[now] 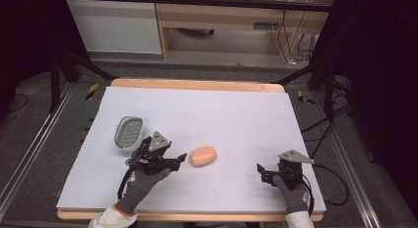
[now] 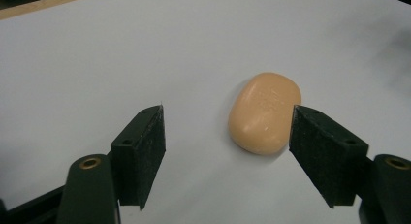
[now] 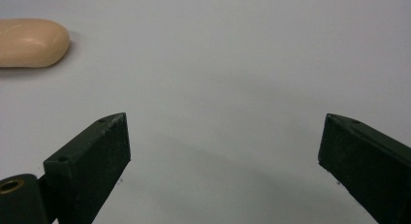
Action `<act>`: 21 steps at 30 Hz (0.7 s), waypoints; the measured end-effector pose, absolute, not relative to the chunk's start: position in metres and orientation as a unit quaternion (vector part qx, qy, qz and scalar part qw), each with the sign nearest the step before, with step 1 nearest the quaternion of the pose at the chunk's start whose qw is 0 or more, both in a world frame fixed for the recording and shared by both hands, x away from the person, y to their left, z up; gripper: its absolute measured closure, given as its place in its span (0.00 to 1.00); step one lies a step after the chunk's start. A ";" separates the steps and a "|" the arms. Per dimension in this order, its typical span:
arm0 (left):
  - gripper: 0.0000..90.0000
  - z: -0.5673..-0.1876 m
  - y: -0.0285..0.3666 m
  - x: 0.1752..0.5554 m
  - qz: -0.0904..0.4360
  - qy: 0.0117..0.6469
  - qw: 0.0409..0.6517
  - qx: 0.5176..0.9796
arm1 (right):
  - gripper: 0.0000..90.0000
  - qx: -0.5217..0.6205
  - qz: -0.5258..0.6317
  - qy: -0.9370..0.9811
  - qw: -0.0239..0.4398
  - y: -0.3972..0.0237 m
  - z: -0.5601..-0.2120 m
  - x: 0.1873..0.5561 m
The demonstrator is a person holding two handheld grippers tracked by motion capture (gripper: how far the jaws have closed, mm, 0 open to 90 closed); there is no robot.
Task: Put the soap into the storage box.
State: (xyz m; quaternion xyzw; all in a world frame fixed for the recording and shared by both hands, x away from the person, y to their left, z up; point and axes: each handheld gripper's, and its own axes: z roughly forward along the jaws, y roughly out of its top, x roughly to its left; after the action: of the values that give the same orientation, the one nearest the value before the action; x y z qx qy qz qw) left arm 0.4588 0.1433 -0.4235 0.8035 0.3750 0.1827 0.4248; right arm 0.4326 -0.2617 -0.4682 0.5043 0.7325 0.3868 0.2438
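**Soap bar between two spread hand-held grippers**

From above, a grey soap dish (image 1: 128, 132) sits behind the left hand-held gripper (image 1: 178, 160). Its own view shows released jaws flanking a peach soap bar (image 2: 264, 112) on the white surface (image 1: 236, 119), long axis running left-right. The right hand-held gripper (image 1: 262, 171) is released.

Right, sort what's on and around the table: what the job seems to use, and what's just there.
Likely in use:
- bar of soap, just ahead of the open left gripper
- grey soap dish, empty beside it

Just there:
- right gripper, open and idle over bare white tabletop
- wooden furniture behind
- cables on the floor
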 end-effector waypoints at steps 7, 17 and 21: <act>0.30 -0.428 0.135 0.467 0.178 0.374 0.415 0.810 | 0.05 0.504 0.386 0.734 0.243 -0.261 -0.468 0.433; 0.28 -0.432 0.117 0.474 0.171 0.365 0.403 0.822 | 0.05 0.503 0.386 0.735 0.242 -0.261 -0.468 0.433; 0.28 -0.435 0.109 0.476 0.168 0.362 0.399 0.826 | 0.05 0.503 0.386 0.735 0.241 -0.261 -0.469 0.433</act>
State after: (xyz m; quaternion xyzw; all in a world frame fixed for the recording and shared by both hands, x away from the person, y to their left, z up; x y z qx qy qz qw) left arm 0.4761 0.1088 -0.4353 0.8257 0.3618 0.1681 0.3989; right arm 0.4333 -0.2615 -0.4687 0.5035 0.7347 0.3855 0.2410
